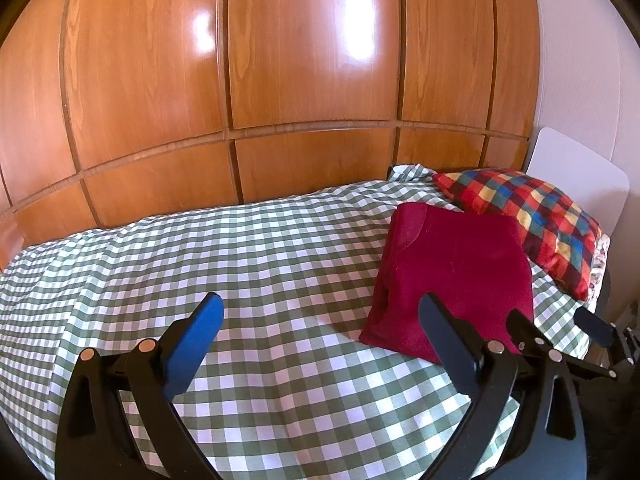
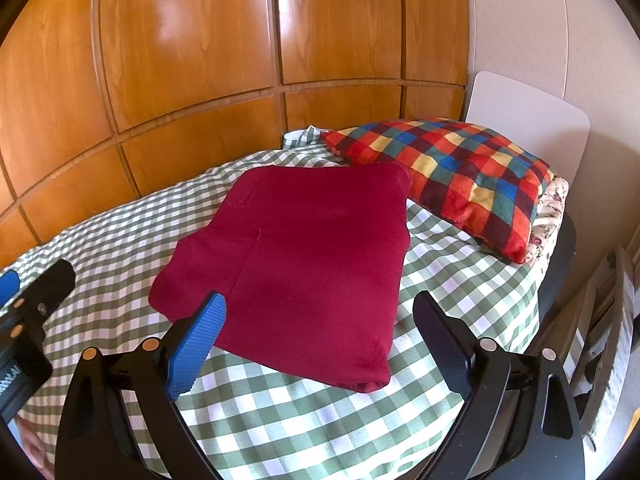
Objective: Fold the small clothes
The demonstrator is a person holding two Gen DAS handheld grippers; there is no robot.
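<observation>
the folded garment point(image 2: 304, 264) is laid on the bedspread point(image 2: 304, 412), with the pillow point(image 2: 456, 176) set just behind, wardrobe panels point(image 2: 192, 60) beyond.

L gripper point(image 1: 320, 320) low centre of frame, jaws wide apart, empty. R gripper point(image 2: 320, 316) same: low centre, jaws wide, empty.

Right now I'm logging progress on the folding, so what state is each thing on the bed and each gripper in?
Red garment: folded into a flat rectangle, lying on the bedspread, not held.
Left gripper: open, empty, above the bedspread beside the garment.
Right gripper: open, empty, at the garment's near edge.
Checked cushion: lying flat past the garment.
Green gingham bedspread: spread out, slightly wrinkled.
</observation>
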